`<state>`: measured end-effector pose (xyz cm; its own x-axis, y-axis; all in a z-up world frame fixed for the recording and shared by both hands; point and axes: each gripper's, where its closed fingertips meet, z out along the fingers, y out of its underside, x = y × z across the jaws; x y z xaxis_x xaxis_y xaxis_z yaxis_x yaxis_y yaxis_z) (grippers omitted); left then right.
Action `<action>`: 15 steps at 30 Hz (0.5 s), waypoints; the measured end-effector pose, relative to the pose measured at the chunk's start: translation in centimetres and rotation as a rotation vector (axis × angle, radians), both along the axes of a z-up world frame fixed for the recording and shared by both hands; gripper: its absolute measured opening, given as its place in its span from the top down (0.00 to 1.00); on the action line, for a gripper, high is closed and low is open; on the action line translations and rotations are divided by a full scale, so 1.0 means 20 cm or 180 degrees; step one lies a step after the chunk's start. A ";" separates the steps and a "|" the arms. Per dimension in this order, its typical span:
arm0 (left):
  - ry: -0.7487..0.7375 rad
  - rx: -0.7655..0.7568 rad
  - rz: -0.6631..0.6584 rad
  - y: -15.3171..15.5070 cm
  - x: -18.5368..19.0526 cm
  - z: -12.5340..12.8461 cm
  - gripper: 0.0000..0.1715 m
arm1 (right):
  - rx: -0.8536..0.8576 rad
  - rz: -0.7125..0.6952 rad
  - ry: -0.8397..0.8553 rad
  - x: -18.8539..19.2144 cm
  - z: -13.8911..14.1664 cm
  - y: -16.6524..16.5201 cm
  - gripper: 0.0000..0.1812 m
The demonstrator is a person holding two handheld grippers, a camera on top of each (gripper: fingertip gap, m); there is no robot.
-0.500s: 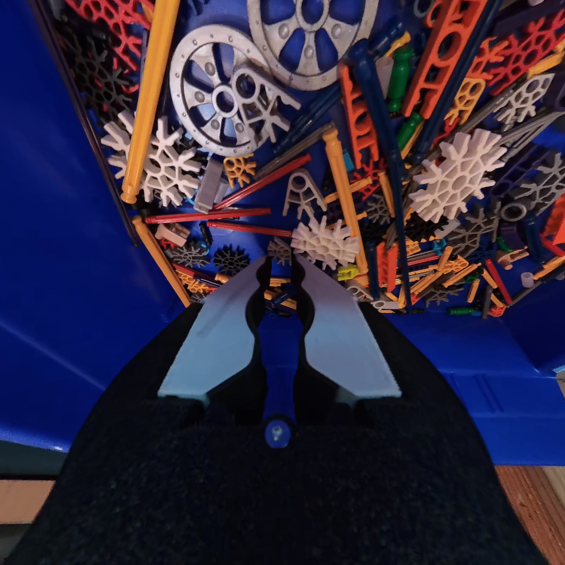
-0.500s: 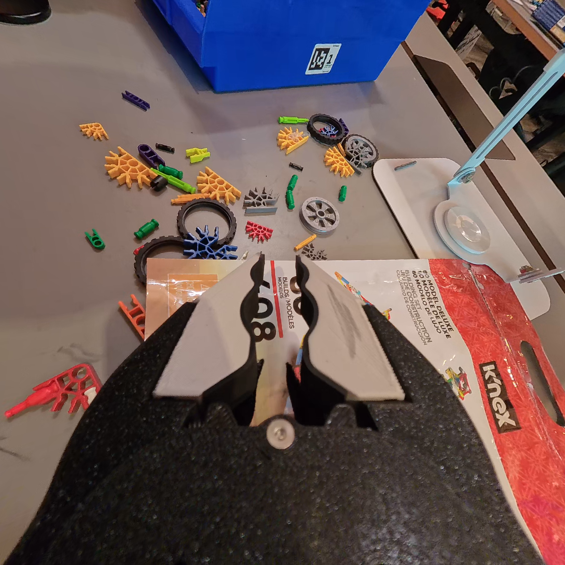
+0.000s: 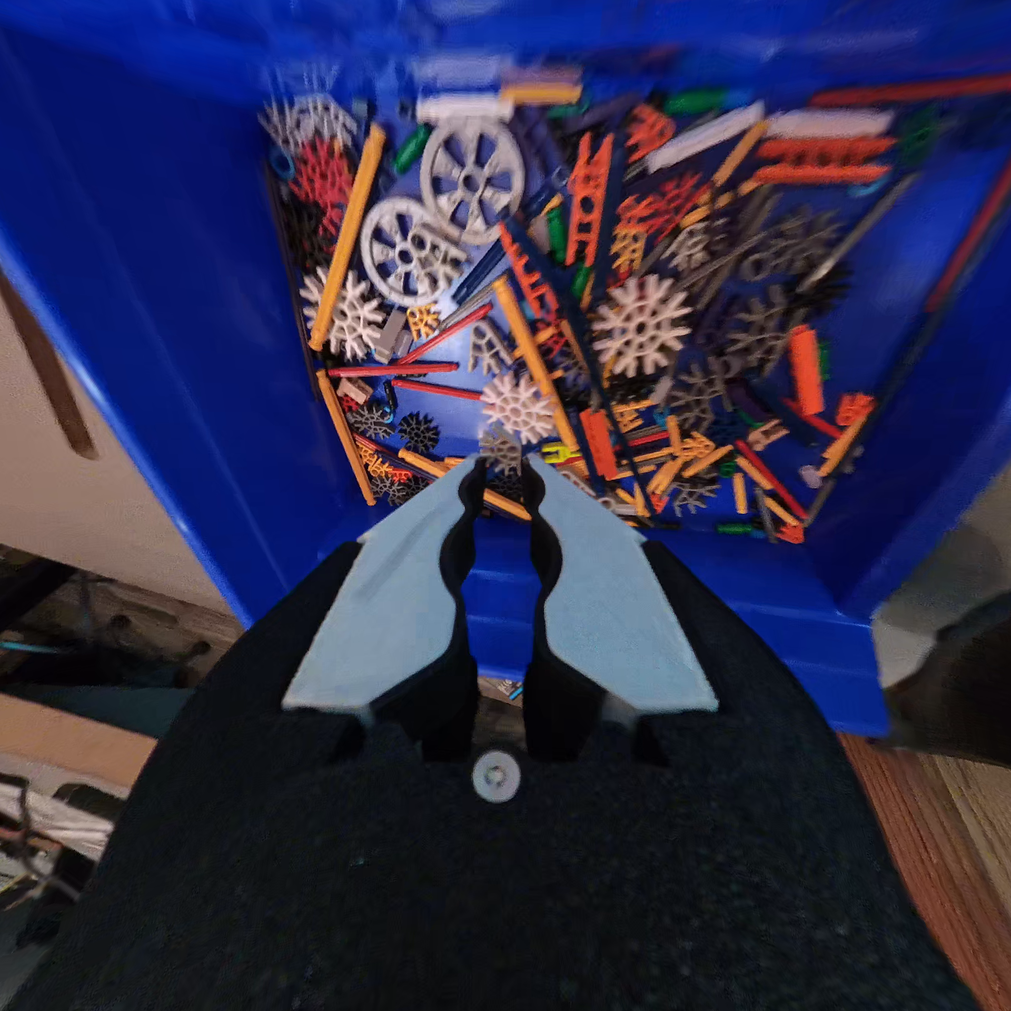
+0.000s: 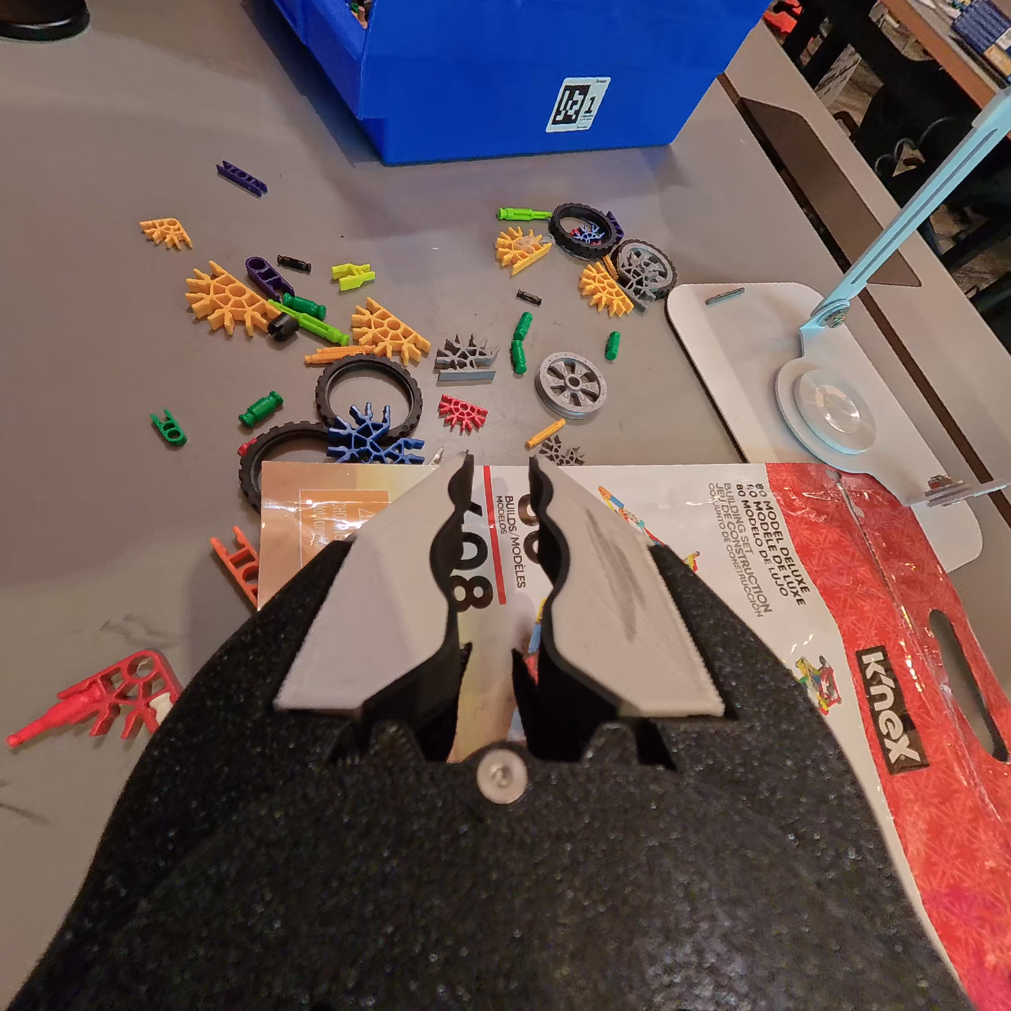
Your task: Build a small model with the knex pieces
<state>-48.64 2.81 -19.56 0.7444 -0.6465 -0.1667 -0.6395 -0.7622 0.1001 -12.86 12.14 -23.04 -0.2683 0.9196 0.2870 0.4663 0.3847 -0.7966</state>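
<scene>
Left gripper (image 3: 502,465), jaws slightly parted and holding nothing, hangs over the blue plastic bin (image 3: 180,350); a small grey snowflake connector (image 3: 499,449) lies just ahead of its tips. A grasp here needs wider jaws and a steady descent, since the view is blurred. Right gripper (image 4: 498,465), likewise parted and holding nothing, hovers over the glossy printed bag (image 4: 853,552) on the grey bench (image 4: 93,164).

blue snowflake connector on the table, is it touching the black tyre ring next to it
Touching. The right wrist view shows the blue snowflake connector lying across the lower rim of the black tyre ring, with no gap between them.
</scene>
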 end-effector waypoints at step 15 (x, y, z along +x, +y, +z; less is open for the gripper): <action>-0.0393 0.0192 -0.1146 -0.20 1.03 0.08 0.94 | 0.0093 -0.0307 0.0147 0.02 0.10 0.08 0.90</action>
